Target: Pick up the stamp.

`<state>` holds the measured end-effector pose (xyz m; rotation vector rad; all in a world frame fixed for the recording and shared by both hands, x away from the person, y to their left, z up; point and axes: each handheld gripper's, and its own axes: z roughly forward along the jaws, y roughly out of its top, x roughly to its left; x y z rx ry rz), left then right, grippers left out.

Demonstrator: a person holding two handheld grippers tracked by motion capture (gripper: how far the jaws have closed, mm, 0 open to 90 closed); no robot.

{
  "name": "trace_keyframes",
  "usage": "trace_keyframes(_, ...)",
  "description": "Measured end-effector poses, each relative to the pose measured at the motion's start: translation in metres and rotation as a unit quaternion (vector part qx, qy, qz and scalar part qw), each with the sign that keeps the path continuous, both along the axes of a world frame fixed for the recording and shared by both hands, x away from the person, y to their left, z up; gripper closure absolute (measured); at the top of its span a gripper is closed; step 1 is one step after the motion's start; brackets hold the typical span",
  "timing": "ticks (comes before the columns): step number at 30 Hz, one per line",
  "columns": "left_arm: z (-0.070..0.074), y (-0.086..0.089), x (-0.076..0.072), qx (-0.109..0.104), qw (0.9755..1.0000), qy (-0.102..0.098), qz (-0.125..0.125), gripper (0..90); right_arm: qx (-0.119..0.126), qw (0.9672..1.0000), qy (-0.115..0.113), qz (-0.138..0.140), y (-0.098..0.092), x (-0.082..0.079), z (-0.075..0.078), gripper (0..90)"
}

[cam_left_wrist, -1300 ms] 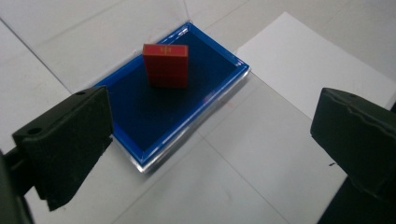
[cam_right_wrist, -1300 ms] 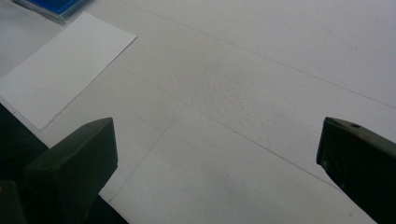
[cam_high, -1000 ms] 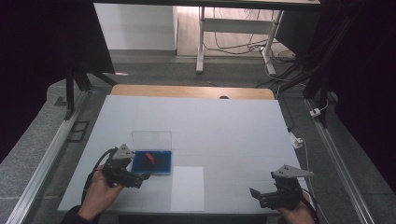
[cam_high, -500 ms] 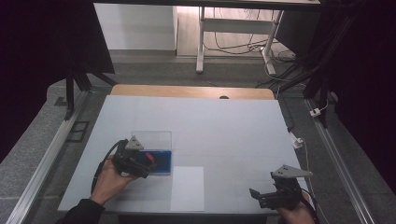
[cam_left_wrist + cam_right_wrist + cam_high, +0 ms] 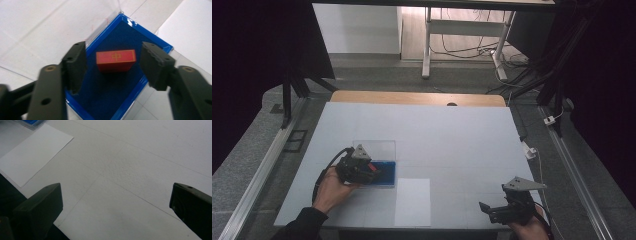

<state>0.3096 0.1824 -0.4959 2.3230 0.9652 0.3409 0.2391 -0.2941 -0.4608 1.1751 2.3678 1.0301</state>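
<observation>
High view: the left gripper [image 5: 371, 169] has moved over the blue tray [image 5: 388, 172]; its jaws, just closing, flank the red block [image 5: 115, 60], seemingly not touching. The right gripper [image 5: 492, 210] stays released.

Your left gripper [image 5: 374, 170] sits over the blue-lined clear box [image 5: 388, 172], jaws just closing; a red block [image 5: 371, 165] shows there, grip unclear. White sheet [image 5: 413, 201] just right of the box. Your right gripper [image 5: 488, 211] rests well right.
</observation>
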Motion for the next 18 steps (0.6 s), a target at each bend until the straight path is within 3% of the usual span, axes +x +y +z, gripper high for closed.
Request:
trace_keyframes(3, 0.0009, -0.0005, -0.0001, -0.004, 1.0, 0.004, 0.0, 48.9, 0.0, 1.0, 0.0, 0.0, -0.0001, -0.0001, 0.0001, 0.0)
trace_keyframes(5, 0.0016, -0.0008, -0.0005, -0.001, 1.0, 0.004, -0.003, 57.0, -0.001, 1.0, 0.0, -0.001, -0.0002, -0.0002, 0.0003, 0.0)
trace_keyframes(11, 0.0036, -0.0027, -0.0021, 0.007, 1.0, -0.004, -0.003, 57.9, -0.001, 1.0, -0.001, 0.0, 0.0001, -0.0005, 0.0003, 0.0)
trace_keyframes(18, 0.0101, -0.0022, -0.0051, -0.006, 0.9998, -0.019, -0.003, 57.9, -0.003, 1.0, -0.002, 0.001, 0.0002, -0.0009, 0.0005, 0.0)
